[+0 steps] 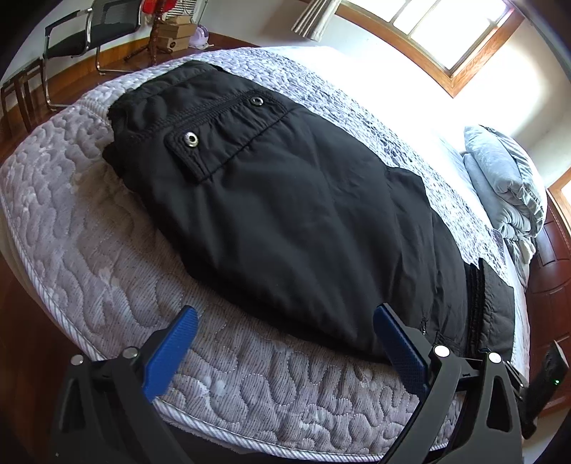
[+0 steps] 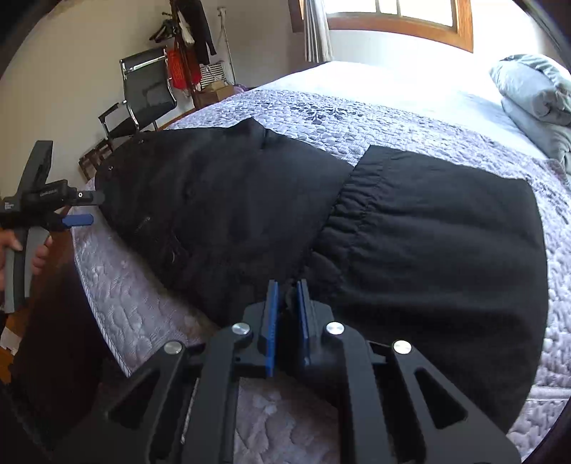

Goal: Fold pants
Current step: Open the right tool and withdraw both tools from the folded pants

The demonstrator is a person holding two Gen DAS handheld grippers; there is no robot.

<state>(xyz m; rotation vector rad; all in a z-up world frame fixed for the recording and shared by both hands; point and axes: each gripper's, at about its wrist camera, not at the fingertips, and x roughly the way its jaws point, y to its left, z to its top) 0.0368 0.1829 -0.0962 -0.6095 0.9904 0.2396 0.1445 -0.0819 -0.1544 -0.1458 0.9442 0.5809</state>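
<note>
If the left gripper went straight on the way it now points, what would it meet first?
Most likely the near edge of the black pants. The left gripper has open jaws over the quilted mattress, with one finger already at the fabric's edge. Depth is unclear, so it might touch the mattress first.

Matt black cloth pants (image 1: 285,214) lie on a quilted, bumpy fabric mattress (image 1: 89,250).

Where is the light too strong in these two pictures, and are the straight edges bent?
Left wrist view: window glare washes out the far mattress; its edge curves. Right wrist view: window overexposed, black pants lose detail, borders bow.
</note>
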